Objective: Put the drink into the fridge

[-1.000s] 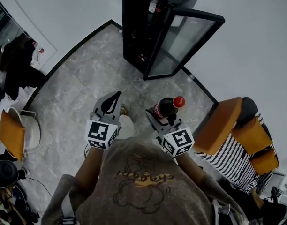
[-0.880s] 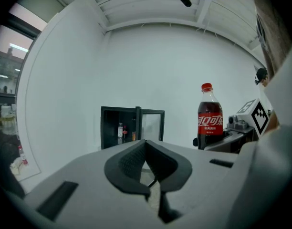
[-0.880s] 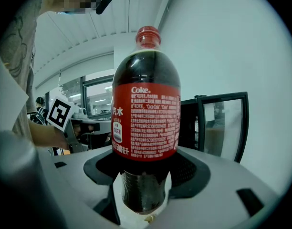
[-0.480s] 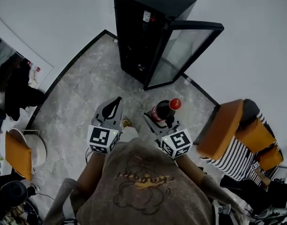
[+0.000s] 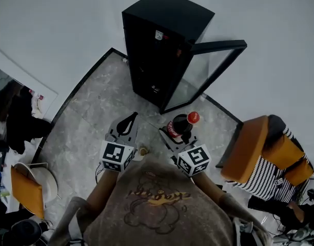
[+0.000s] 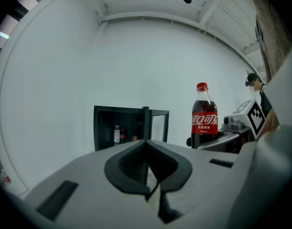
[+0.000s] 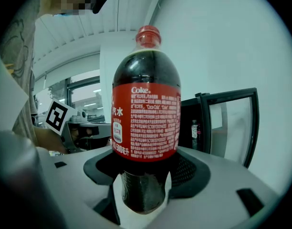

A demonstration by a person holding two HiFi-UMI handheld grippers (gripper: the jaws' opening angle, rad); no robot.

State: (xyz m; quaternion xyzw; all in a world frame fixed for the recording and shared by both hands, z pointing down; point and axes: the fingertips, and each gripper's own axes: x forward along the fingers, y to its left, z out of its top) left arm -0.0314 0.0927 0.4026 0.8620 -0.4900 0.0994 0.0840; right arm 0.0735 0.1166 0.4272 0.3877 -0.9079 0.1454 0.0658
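Head view gives us the black fridge [image 5: 164, 40] with its glass door [image 5: 200, 73] open. Our right gripper [image 5: 176, 135] pinches the cola bottle [image 5: 180, 125] upright, well short of it. Our left gripper [image 5: 129, 120] is pressed together. Only the left gripper view reveals small bottles [image 6: 118, 134] shelved inside.

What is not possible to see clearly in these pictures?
- Fridge shelves: head view, the inside is too dark.
- Small bottles in it: left gripper view, too small to identify.
- Fridge's left part: right gripper view, hidden behind the cola bottle.
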